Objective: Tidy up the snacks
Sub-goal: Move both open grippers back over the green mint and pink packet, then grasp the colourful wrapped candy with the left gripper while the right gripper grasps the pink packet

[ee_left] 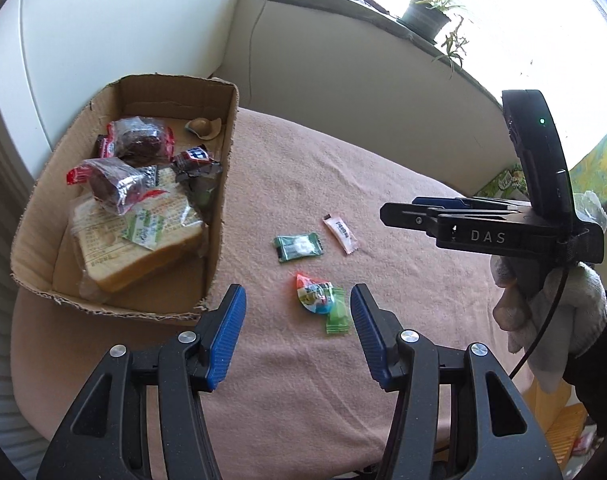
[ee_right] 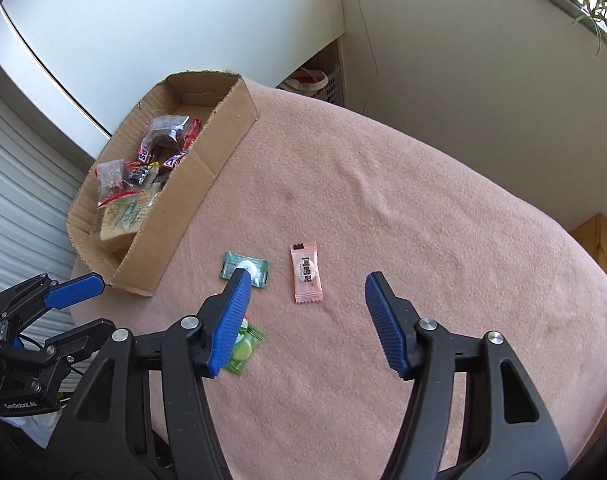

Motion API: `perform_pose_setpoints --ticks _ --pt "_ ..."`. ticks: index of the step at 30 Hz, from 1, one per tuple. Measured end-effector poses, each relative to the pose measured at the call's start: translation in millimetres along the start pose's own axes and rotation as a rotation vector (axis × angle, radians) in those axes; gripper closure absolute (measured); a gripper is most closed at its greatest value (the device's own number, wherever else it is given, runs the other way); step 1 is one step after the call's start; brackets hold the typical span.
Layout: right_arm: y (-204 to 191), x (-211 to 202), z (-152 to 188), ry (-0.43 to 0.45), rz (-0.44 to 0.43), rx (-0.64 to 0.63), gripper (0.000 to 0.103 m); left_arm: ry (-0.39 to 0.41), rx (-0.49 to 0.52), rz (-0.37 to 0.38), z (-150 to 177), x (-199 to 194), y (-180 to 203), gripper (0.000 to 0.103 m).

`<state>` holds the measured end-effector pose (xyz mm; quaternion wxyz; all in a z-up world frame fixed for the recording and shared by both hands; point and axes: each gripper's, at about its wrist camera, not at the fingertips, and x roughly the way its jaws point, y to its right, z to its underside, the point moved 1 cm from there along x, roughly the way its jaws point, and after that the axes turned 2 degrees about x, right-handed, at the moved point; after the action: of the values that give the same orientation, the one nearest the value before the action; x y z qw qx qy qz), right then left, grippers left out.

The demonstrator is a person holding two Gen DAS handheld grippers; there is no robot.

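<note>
Snacks still loose on the pink blanket (ee_right: 403,208) numbered four: a dark green candy (ee_left: 298,246), a pale pink sachet (ee_left: 340,234), a colourful round sweet (ee_left: 315,294) and a light green candy (ee_left: 337,320) touching it. The rest lay in my cardboard box (ee_left: 223,184) at the table's left side: a wrapped slice of bread (ee_left: 139,236) on the bottom, two dark cakes in clear wrappers (ee_left: 115,184) on top of it, and small chocolate bars (ee_left: 193,156) beside them. My left gripper (ee_left: 298,300) stood wide open and held nothing, its blue pads either side of the colourful sweet and above the cloth. My right gripper (ee_right: 307,292) was likewise spread wide and empty, hovering over the pink sachet, its left pad (ee_right: 231,320) overlapping the dark green candy in that view.
</note>
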<state>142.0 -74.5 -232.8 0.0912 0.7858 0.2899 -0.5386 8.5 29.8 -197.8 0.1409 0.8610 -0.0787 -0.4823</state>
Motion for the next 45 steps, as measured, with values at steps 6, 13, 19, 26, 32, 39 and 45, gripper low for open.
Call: perform_pose_setpoints --ticks 6,13,19,26,32,39,45 --pt "12.1 9.3 9.4 -0.019 -0.003 0.020 0.040 -0.061 0.019 0.023 10.2 22.5 18.3 0.050" --pt "15.8 16.1 12.4 -0.030 -0.012 0.021 0.041 -0.114 0.040 0.011 12.0 51.6 27.5 0.050" --pt "14.1 30.9 8.5 -0.062 -0.029 0.005 0.054 -0.129 0.065 -0.017 5.7 73.9 34.2 0.050" --pt "6.0 51.0 -1.8 -0.098 -0.030 -0.029 0.054 -0.138 0.074 -0.039 3.4 92.2 32.7 0.050" --pt "-0.1 68.2 -6.8 -0.130 -0.003 -0.054 0.054 -0.151 0.082 -0.048 1.7 105.4 33.3 0.050" --pt "-7.2 84.6 -12.1 -0.152 0.023 -0.063 0.054 -0.147 0.110 -0.086 4.7 115.1 37.8 0.053" --pt "-17.0 93.3 -13.8 -0.161 0.056 -0.087 0.056 -0.120 0.130 -0.106 13.1 121.7 42.4 0.065"
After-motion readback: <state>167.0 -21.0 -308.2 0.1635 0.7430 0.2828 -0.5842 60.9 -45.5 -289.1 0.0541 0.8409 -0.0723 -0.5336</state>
